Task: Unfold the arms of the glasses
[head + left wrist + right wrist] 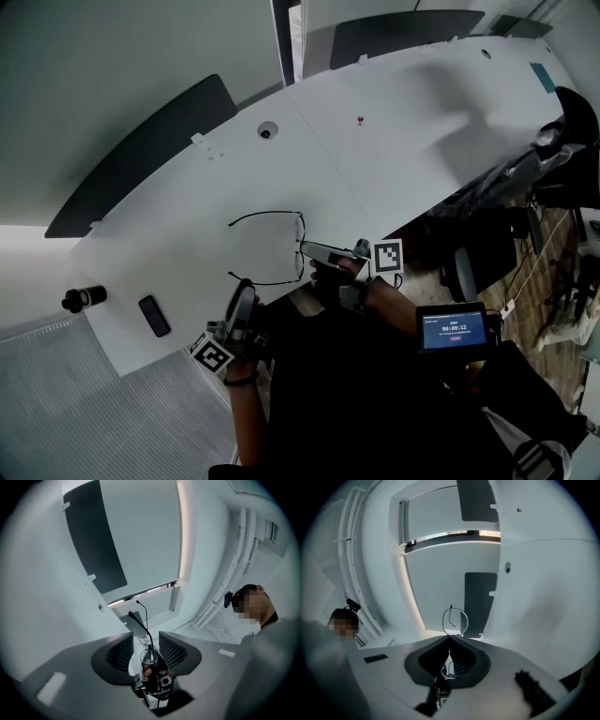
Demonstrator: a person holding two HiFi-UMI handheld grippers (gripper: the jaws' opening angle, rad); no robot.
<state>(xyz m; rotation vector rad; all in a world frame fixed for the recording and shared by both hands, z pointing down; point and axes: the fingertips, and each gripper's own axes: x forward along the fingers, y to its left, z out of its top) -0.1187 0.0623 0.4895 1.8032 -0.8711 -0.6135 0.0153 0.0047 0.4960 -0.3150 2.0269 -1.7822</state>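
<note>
Thin black glasses (300, 230), arms unfolded, at table (375, 141) edge

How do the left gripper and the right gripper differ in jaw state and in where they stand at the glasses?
The left gripper has its jaws apart, pressing on nothing; the right gripper is shut on the glasses. The left gripper is by the tip of one arm; the right gripper is at the lenses. Both point about level at the white table's near edge.

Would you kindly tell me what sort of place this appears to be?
Probably an office meeting room: a long white conference table with a round cable port set into it, and a dark office chair beside it.
</note>
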